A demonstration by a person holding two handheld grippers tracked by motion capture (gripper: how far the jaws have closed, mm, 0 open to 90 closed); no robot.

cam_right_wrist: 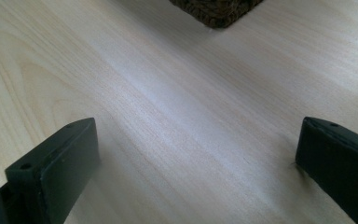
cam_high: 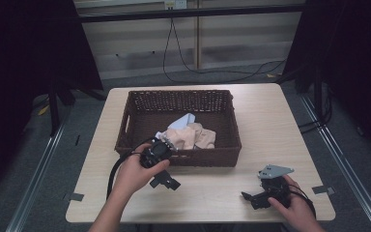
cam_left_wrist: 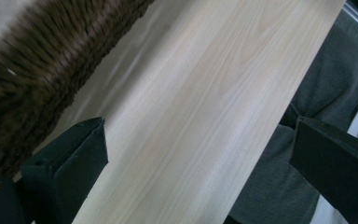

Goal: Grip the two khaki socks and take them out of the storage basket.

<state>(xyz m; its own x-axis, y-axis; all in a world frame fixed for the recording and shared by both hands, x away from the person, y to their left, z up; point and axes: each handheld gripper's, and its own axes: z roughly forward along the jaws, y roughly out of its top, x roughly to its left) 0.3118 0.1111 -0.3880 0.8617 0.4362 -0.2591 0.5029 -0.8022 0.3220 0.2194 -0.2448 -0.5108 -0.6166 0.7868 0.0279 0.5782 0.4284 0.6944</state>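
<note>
A brown wicker basket (cam_high: 179,126) stands in the middle of the light wooden table (cam_high: 261,121). Inside it lie crumpled cloths (cam_high: 189,133), beige, white and pale blue. My left gripper (cam_high: 165,182) is held just in front of the basket's near wall, jaws pointing back toward the person. In the left gripper view it (cam_left_wrist: 198,126) is open over bare table, with the basket wall (cam_left_wrist: 37,70) at upper left. My right gripper (cam_high: 252,191) rests low near the table's front right, jaws pointing left. In its own view it (cam_right_wrist: 196,123) is open with only wood between the jaws, the basket corner (cam_right_wrist: 214,11) beyond.
The table's front edge (cam_left_wrist: 270,135) runs close behind the left gripper, with the person's grey trousers (cam_left_wrist: 317,93) past it. Tape marks (cam_high: 321,189) sit near the front corners. Cables (cam_high: 212,72) trail on the floor behind the table.
</note>
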